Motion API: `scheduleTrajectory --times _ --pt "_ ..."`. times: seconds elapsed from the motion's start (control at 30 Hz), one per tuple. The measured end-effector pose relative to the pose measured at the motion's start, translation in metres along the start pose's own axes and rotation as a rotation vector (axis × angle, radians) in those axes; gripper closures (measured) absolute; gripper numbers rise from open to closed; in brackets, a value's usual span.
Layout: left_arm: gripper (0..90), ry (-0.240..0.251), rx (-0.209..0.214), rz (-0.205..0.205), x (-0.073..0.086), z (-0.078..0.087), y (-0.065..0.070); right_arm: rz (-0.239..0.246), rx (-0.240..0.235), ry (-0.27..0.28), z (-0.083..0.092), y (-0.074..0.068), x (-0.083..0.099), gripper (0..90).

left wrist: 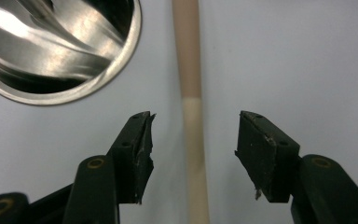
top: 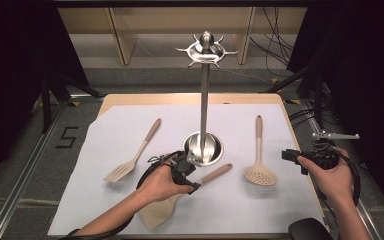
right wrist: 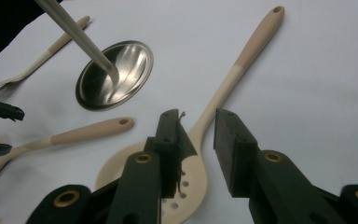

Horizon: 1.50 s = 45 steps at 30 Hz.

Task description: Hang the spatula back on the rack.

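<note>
A white sheet (top: 130, 125) covers the wooden table (top: 190, 98) — dark curtains either side. The left gripper (left wrist: 193, 135) is released, straddling the spatula (left wrist: 189, 70) handle beside the steel stand (top: 204, 100). The right gripper (right wrist: 200, 140) gapes over the skimmer (right wrist: 223, 88), empty.

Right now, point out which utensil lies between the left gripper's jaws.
The solid spatula, whose handle runs between the open left gripper; the slotted turner and the skimmer lie apart.
</note>
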<state>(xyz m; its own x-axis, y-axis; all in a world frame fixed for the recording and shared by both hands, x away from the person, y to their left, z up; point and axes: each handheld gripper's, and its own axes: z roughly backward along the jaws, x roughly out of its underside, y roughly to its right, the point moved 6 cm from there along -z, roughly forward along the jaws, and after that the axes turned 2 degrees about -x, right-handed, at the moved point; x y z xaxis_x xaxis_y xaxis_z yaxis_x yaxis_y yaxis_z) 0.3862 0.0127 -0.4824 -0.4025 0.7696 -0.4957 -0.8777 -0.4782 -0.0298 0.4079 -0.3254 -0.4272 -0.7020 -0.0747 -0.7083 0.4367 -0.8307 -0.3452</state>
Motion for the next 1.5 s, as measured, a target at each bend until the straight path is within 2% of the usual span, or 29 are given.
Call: scheduleTrajectory --times 0.07,0.1,0.13,0.23,0.3,0.37,0.4,0.43,0.53,0.57,0.6,0.63,0.67,0.7,0.77,0.83,0.87,0.9,0.97,1.07,1.1,1.17,1.2,1.27,1.3,1.37,1.4,1.43,1.5 --pt "44.8 -0.010 0.006 0.007 0.000 -0.002 0.001 0.007 0.010 0.003 0.000 0.000 0.000 71.8" --pt "44.8 -0.036 0.006 0.002 0.000 -0.003 0.000 -0.021 0.004 -0.004 0.001 -0.004 0.000 71.8" --pt "44.8 -0.046 0.002 0.004 0.001 -0.004 -0.001 0.011 0.015 0.006 0.001 -0.001 -0.001 71.8" --pt "46.2 -0.096 0.002 0.014 0.002 -0.006 -0.001 0.003 -0.011 0.020 0.002 -0.001 -0.001 71.8" --pt "46.9 -0.107 0.011 0.021 0.002 -0.008 0.000 0.001 0.007 0.017 0.002 0.000 -0.001 71.8" --pt "47.2 -0.152 0.034 0.015 0.003 -0.010 0.002 0.015 0.005 0.011 0.000 0.000 0.001 71.8" --pt "48.5 -0.169 0.033 0.006 0.003 -0.011 0.001 -0.035 -0.007 -0.009 0.000 -0.007 0.002 71.9" --pt "48.8 -0.193 0.027 0.001 0.002 -0.014 0.000 -0.013 0.009 -0.005 0.000 -0.005 0.002 71.9" --pt "51.7 -0.219 0.022 -0.012 0.001 -0.017 -0.003 -0.027 0.006 -0.005 0.001 -0.008 0.001 71.8" --pt "52.0 -0.235 0.023 -0.022 0.001 -0.020 -0.004 0.010 0.003 0.007 0.002 -0.007 -0.001 71.8" --pt "52.3 -0.266 0.023 -0.038 0.002 -0.023 -0.003 -0.005 0.013 0.008 0.001 -0.008 0.000 71.9" --pt "52.8 -0.237 0.027 0.005 0.000 -0.027 0.002 0.014 0.017 0.004 0.002 -0.008 0.000 71.8" --pt "53.1 -0.239 0.035 0.011 -0.001 -0.027 0.005 -0.010 0.006 0.001 0.001 -0.010 0.000 71.8" --pt "53.2 -0.232 0.031 0.008 -0.002 -0.029 0.005 0.015 0.016 -0.004 0.002 -0.009 0.000 71.8" --pt "55.1 -0.241 0.031 0.006 -0.002 -0.029 0.006 0.014 0.008 -0.008 0.002 -0.010 0.000 71.8" --pt "57.1 -0.280 0.042 0.010 -0.001 -0.034 0.006 -0.020 -0.003 -0.015 0.000 -0.013 0.001 71.6" --pt "57.7 -0.280 0.042 0.010 -0.001 -0.034 0.006 0.022 0.004 -0.009 -0.002 -0.009 0.000 71.6" --pt "57.7 -0.293 0.046 0.015 0.000 -0.036 0.006 0.022 0.004 -0.009 -0.002 -0.009 0.000 71.6" --pt "59.6 -0.307 0.046 0.036 0.000 -0.039 0.004 -0.024 0.002 -0.019 -0.002 -0.013 0.002 71.5" --pt "62.0 -0.295 0.039 0.049 -0.002 -0.040 0.003 -0.031 -0.012 -0.013 -0.002 -0.013 0.002 71.5" --pt "62.0 -0.316 0.033 0.047 -0.002 -0.039 0.003 -0.024 0.013 -0.029 -0.001 -0.012 0.002 71.5" --pt "67.4 -0.320 0.018 0.047 -0.002 -0.040 0.003 -0.013 0.019 -0.031 -0.001 -0.010 0.002 71.5" --pt "67.4 -0.328 0.014 0.044 -0.002 -0.040 0.004 0.015 0.020 -0.022 -0.001 -0.009 0.000 71.5" --pt "74.1 -0.340 0.014 0.037 -0.003 -0.040 0.004 -0.020 -0.007 -0.021 -0.002 -0.014 0.001 71.4" --pt "76.2 -0.339 0.013 0.037 -0.003 -0.040 0.004 -0.032 0.000 -0.020 -0.004 -0.015 0.001 71.4" --pt "77.1 -0.328 0.012 0.056 -0.003 -0.040 0.004 0.019 0.002 -0.019 -0.003 -0.013 0.000 71.3" --pt "77.2 -0.317 0.014 0.058 -0.002 -0.039 0.003 0.021 -0.002 -0.017 -0.003 -0.013 0.000 71.3" --pt "77.4 -0.295 0.018 0.076 -0.001 -0.039 0.004 -0.018 -0.009 -0.027 -0.002 -0.016 0.001 71.3" --pt "77.6 -0.285 0.019 0.076 0.000 -0.039 0.003 -0.014 0.003 -0.030 -0.003 -0.015 0.002 71.3"
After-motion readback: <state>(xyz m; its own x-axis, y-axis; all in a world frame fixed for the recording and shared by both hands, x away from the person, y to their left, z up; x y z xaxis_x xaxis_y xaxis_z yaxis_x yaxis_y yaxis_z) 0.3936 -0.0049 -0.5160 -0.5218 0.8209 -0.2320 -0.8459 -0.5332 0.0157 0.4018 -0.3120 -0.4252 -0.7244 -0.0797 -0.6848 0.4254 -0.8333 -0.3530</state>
